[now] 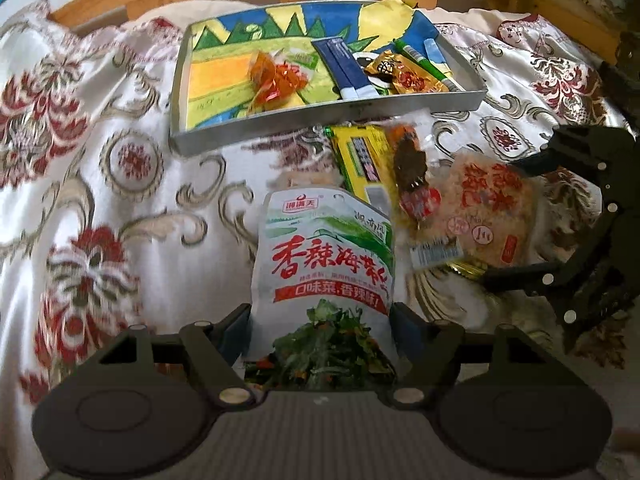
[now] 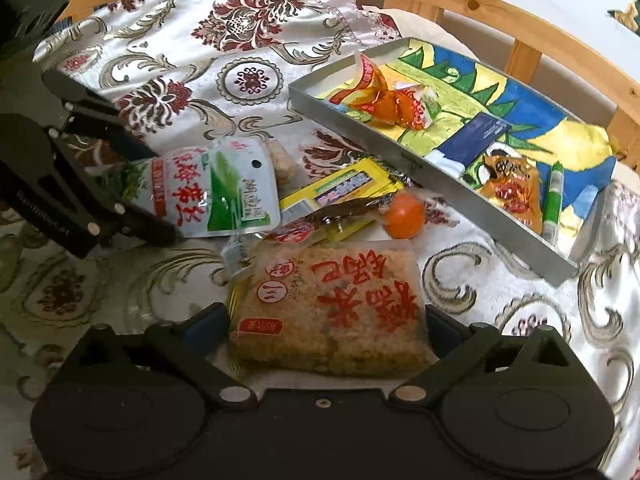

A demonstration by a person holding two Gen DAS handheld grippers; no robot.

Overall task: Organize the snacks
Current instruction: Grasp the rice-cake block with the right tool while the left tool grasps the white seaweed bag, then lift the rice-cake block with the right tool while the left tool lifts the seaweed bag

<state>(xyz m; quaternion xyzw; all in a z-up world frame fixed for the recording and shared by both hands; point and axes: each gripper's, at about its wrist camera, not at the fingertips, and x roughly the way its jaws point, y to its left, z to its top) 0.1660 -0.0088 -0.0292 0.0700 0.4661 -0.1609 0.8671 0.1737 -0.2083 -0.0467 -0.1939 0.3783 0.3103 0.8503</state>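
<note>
- Fingers of the left gripper (image 1: pixel 322 320) are closed against the two side edges of a white-and-green seaweed snack pouch (image 1: pixel 326 256), gripping it near its lower end; the pouch stands out forward of them over the bed.
- Fingers of the right gripper (image 2: pixel 326 326) sit on either side of a clear-wrapped rice cracker pack (image 2: pixel 332 308). They look pressed to its edges, though whether they are truly clamped cannot be told for certain.
- Both packs are at the near edge of a small heap of snacks on the floral bedspread (image 1: pixel 100 168), just in front of a shallow metal tray (image 1: pixel 180 80) with a painted liner.
- In the heap lie a yellow packet (image 1: pixel 360 156), a dark dried-meat packet (image 1: pixel 408 160) and a small orange ball-shaped thing (image 2: pixel 404 216).
- Already in the tray are an orange-red wrapped snack (image 1: pixel 276 80), a blue sachet (image 1: pixel 344 68), a gold packet (image 1: pixel 404 76) and a green stick (image 1: pixel 424 64).
- The seaweed pouch seems light, soft and slick-filmed; held by its edges it may buckle or slip, so a grip across the sealed border would likely be surer.
- The rice cracker pack looks light but rigid and brittle; a gentle squeeze on its long sides should carry it without crushing.
</note>
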